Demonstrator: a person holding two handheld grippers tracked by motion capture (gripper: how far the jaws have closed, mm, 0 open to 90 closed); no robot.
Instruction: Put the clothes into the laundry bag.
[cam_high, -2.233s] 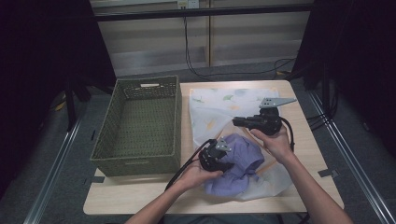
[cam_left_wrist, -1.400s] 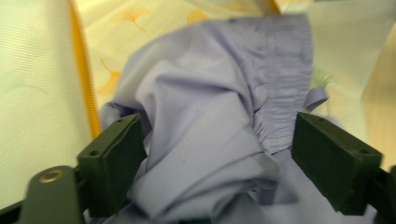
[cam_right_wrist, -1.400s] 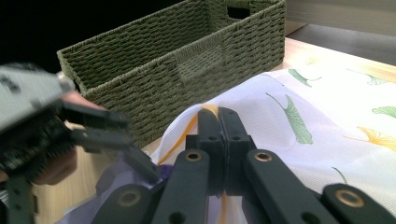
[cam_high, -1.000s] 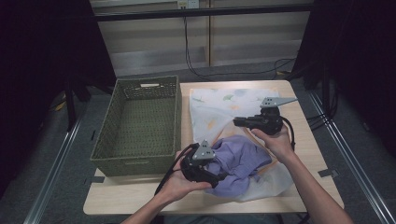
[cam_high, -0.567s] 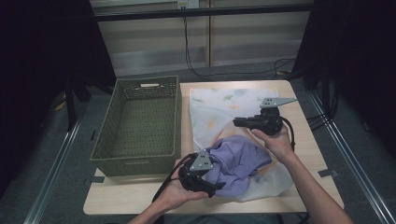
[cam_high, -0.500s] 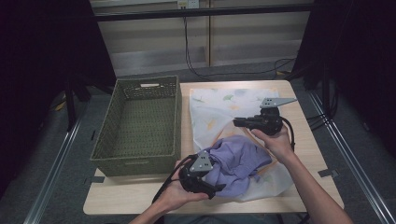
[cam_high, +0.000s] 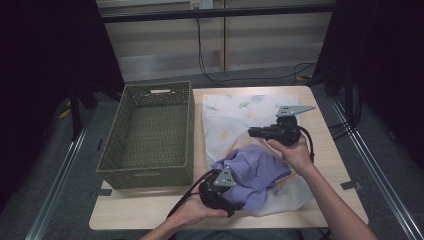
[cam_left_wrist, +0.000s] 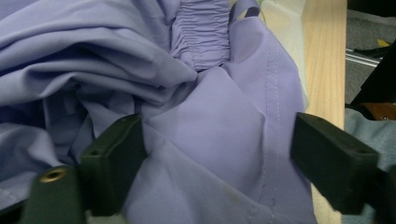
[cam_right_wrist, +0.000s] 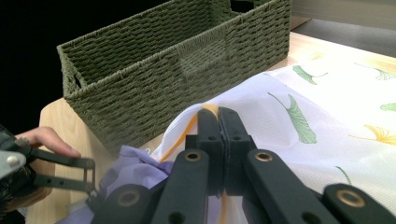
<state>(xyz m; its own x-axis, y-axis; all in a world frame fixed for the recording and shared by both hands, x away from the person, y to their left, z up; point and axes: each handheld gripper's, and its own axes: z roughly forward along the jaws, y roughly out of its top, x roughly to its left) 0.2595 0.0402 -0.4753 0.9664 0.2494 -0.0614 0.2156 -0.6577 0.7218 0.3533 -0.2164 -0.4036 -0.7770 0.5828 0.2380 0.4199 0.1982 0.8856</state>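
Observation:
A crumpled purple garment (cam_high: 255, 167) lies in the mouth of a white leaf-print mesh bag (cam_high: 235, 112) on the wooden table. My left gripper (cam_high: 236, 205) hangs low over the garment's near-left edge. In the left gripper view its jaws (cam_left_wrist: 217, 140) stand wide open, with purple cloth (cam_left_wrist: 140, 56) lying between them and not pinched. My right gripper (cam_high: 251, 132) points left above the bag. In the right gripper view it (cam_right_wrist: 217, 116) is shut on the bag's orange-trimmed rim (cam_right_wrist: 196, 119) and holds it raised.
A green woven basket (cam_high: 150, 130) stands left of the bag with its near wall (cam_right_wrist: 187, 56) close to the raised rim. Bare table (cam_high: 330, 150) runs along the right side, and the table's front edge (cam_high: 150, 212) lies just below my left hand.
My left gripper has sunk and come toward the table's front edge, onto the garment's near-left side. The right gripper has kept still with the bag rim.

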